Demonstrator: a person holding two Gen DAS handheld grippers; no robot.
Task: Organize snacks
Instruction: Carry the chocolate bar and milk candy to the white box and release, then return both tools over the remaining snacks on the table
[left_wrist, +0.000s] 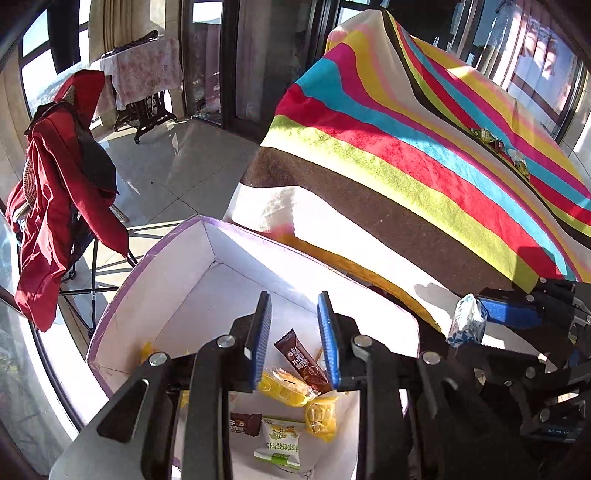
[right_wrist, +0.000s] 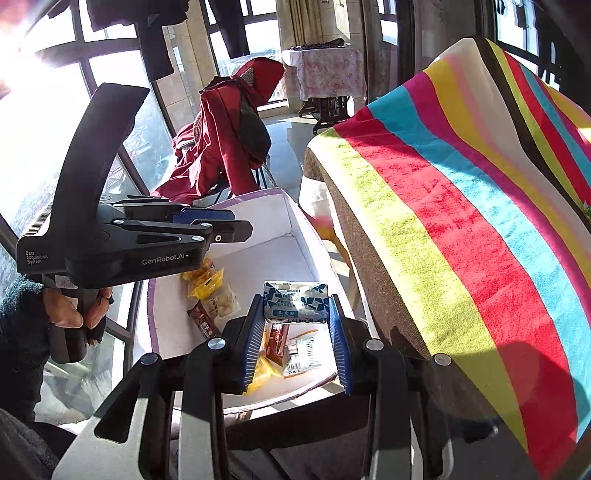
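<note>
Box (left_wrist: 173, 266): white inside, lilac rim, beside the table draped in striped cloth (left_wrist: 424, 162).
Contents: brown bar (left_wrist: 301, 360), yellow packets (left_wrist: 284, 387), green-white pouch (left_wrist: 279, 441) on the box floor.
Left gripper (left_wrist: 294, 339): above the box, jaws slightly apart, nothing between them.
Right gripper (right_wrist: 297, 334): pads clamping a blue-and-white snack packet (right_wrist: 295, 302) above the box.
</note>
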